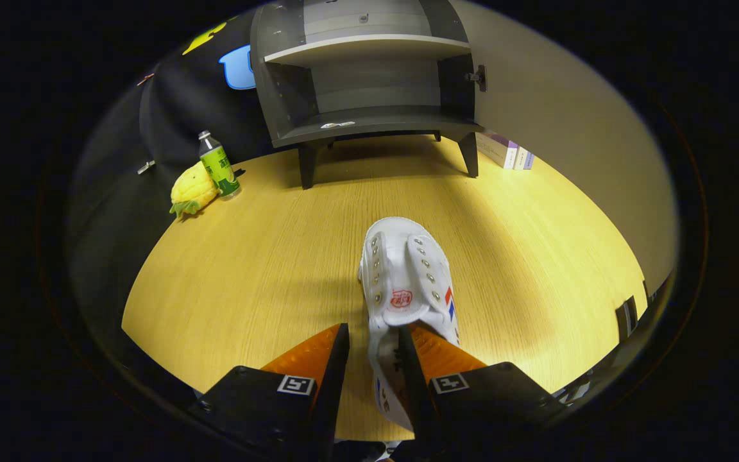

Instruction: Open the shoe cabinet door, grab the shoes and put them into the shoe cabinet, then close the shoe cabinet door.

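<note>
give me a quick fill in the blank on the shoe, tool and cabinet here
1. The cabinet door stands ____.
2. The white shoe lies on the ____ table.
3. The bottle stands beside a yellow ____ toy.
4. The tool has one finger inside the ____.

Missing words: open; wooden; pineapple; shoe

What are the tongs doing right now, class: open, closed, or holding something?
Tongs: partly open around the heel of the white shoe; one finger is inside the shoe's opening, the other outside it with a gap, so no firm grip shows.
</note>
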